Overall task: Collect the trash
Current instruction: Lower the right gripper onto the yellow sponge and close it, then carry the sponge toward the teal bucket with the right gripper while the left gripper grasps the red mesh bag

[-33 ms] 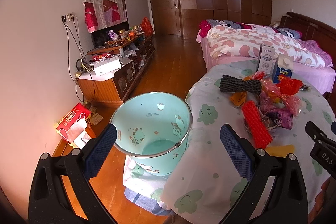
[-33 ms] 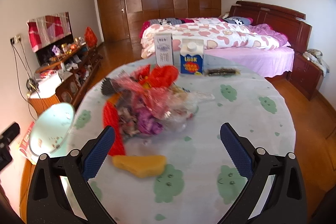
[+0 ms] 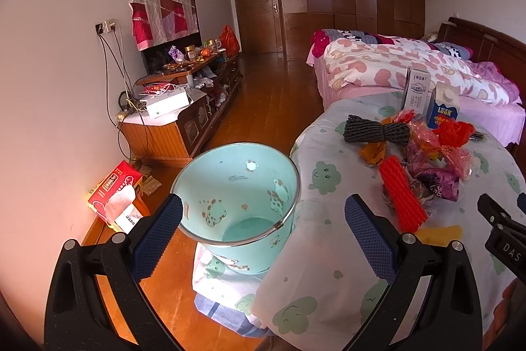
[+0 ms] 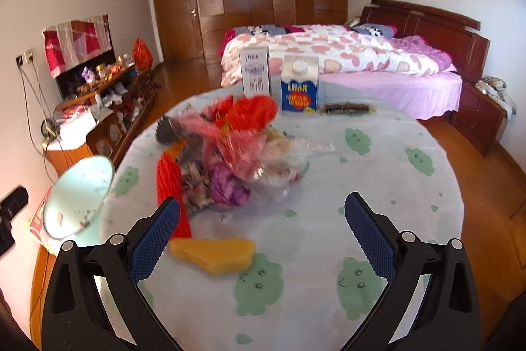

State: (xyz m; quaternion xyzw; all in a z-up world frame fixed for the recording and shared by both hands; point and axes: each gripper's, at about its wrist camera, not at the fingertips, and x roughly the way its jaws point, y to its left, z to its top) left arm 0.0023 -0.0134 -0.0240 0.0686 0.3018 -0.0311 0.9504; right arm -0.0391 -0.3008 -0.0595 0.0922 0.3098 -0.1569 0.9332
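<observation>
A mint-green bin [image 3: 236, 186] stands beside the round table [image 3: 328, 219], its mouth facing my left gripper [image 3: 263, 229], which is open and empty just in front of the rim. On the tablecloth lies a pile of plastic wrappers [image 4: 236, 153], with a red ribbed piece [image 4: 169, 180], a dark rope bundle [image 3: 376, 132] and a yellow piece [image 4: 213, 254] around it. My right gripper [image 4: 263, 226] hovers open over the table. The yellow piece lies just ahead of its left finger. Two cartons [image 4: 299, 84] stand behind the pile.
A bed [image 4: 345, 55] with a pink quilt lies beyond the table. A cluttered low cabinet [image 3: 184, 107] with cables runs along the left wall. A red tissue box [image 3: 115, 189] sits on the floor near the bin. A dark nightstand [image 4: 476, 117] is at the right.
</observation>
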